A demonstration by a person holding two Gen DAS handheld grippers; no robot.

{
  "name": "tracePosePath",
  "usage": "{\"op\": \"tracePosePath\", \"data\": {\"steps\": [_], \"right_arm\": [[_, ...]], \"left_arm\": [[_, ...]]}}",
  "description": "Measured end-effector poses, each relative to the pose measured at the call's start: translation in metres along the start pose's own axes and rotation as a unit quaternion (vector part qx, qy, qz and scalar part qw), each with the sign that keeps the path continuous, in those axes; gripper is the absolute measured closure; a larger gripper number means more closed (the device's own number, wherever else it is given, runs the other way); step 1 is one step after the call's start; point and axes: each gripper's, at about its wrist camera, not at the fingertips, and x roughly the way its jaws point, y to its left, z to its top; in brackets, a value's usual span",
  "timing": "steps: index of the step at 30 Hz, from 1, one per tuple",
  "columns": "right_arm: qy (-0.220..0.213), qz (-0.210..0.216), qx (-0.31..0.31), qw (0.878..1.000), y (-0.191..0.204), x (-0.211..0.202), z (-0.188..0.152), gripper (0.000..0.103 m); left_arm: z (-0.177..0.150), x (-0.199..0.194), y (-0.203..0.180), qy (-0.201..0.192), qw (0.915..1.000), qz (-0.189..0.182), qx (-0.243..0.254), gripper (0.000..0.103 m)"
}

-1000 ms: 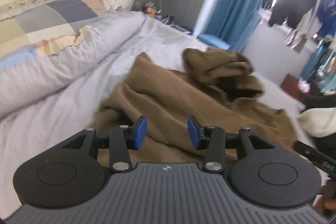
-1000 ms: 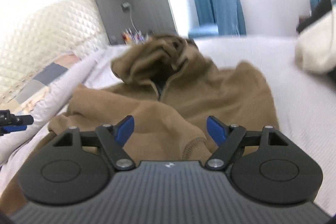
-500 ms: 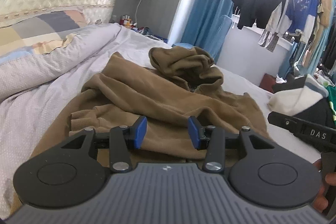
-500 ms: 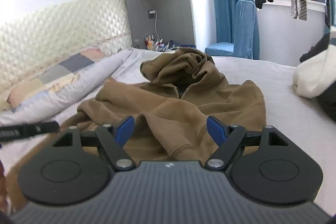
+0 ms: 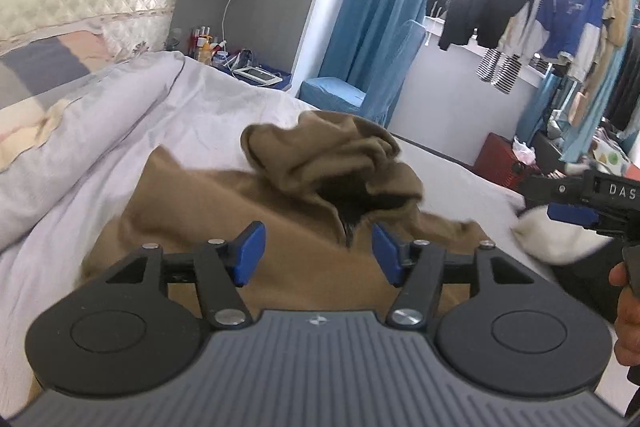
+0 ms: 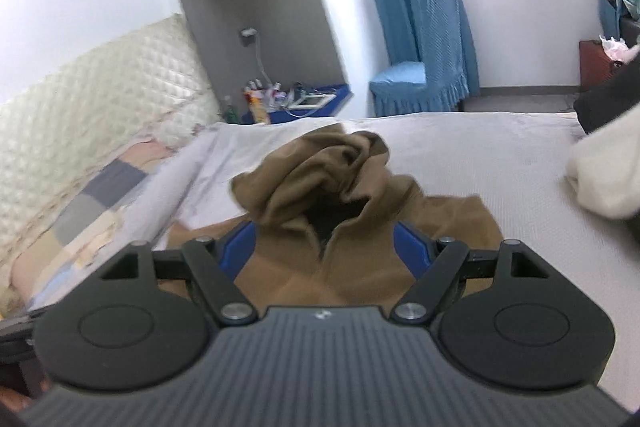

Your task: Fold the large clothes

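Left wrist view: the brown hoodie [image 5: 280,227] is spread on the bed [image 5: 200,115], hood at 12 o'clock. The left gripper [image 5: 318,255] has just been opened wider, nothing pinched. The right gripper [image 6: 324,253] is held spread too, empty above the hoodie.

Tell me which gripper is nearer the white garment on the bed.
Right. The right gripper hangs just above the white garment, while the left gripper is over the brown hoodie, clearly to the garment's left.

The brown hoodie [image 5: 304,267] has its lower part hidden behind the tool body at the frame's bottom; small bottles [image 6: 260,103] at centre left are blurred.
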Motion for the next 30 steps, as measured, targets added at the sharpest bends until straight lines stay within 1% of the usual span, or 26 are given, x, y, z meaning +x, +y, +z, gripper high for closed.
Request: {"op": "tracePosePath", "data": {"steps": [3,5,8,10,12,14,16,17,20,21,22,23,24,25,26,27,30], "right_arm": [[0.012,-0.007,0.008,1.000,-0.017,0.054,0.021,0.025],[0.025,-0.007,0.007,1.000,-0.026,0.098,0.031,0.025],[0.042,0.005,0.021,0.999,-0.038,0.162,0.042,0.025],[0.050,0.020,0.027,0.998,-0.040,0.199,0.048,0.026],[0.056,0.021,0.014,0.998,-0.038,0.233,0.054,0.026],[0.063,0.010,0.004,0.998,-0.036,0.261,0.060,0.026],[0.070,0.008,0.003,0.998,-0.038,0.284,0.064,0.026],[0.069,0.008,0.005,0.998,-0.039,0.291,0.066,0.026],[0.079,-0.012,-0.010,0.997,-0.040,0.317,0.070,0.026],[0.082,-0.013,-0.012,0.996,-0.042,0.324,0.070,0.027],[0.087,-0.009,-0.003,0.996,-0.045,0.329,0.071,0.038],[0.093,0.000,0.017,0.995,-0.049,0.334,0.071,0.046],[0.100,0.011,0.034,0.994,-0.053,0.336,0.071,0.062],[0.103,0.006,0.038,0.994,-0.053,0.336,0.072,0.071],[0.100,-0.002,0.030,0.994,-0.051,0.333,0.073,0.074],[0.096,-0.004,0.017,0.995,-0.046,0.327,0.074,0.077],[0.070,-0.005,-0.014,0.997,-0.034,0.302,0.078,0.080]], "left_arm": [[0.027,0.062,0.013,0.004,1.0000,0.002,-0.008,0.036],[0.042,0.106,0.024,0.006,0.9999,0.004,-0.015,0.035],[0.059,0.172,0.047,0.012,0.9993,0.014,-0.033,0.034],[0.069,0.209,0.062,0.013,0.9989,0.007,-0.044,0.034],[0.076,0.243,0.077,0.018,0.9978,0.000,-0.064,0.034],[0.082,0.274,0.092,0.028,0.9950,-0.003,-0.095,0.034],[0.085,0.298,0.102,0.035,0.9917,-0.017,-0.123,0.034],[0.087,0.309,0.106,0.039,0.9899,-0.020,-0.135,0.034],[0.090,0.336,0.114,0.049,0.9835,-0.020,-0.173,0.034],[0.091,0.343,0.116,0.056,0.9807,-0.019,-0.187,0.037],[0.092,0.348,0.117,0.058,0.9785,-0.012,-0.198,0.041],[0.092,0.351,0.117,0.060,0.9775,-0.001,-0.202,0.057],[0.094,0.352,0.115,0.064,0.9775,0.013,-0.201,0.074],[0.095,0.350,0.114,0.065,0.9777,0.023,-0.198,0.081],[0.097,0.348,0.114,0.064,0.9777,0.023,-0.199,0.088],[0.100,0.342,0.115,0.058,0.9777,0.018,-0.201,0.091],[0.111,0.316,0.112,0.034,0.9801,-0.002,-0.196,0.094]]}}
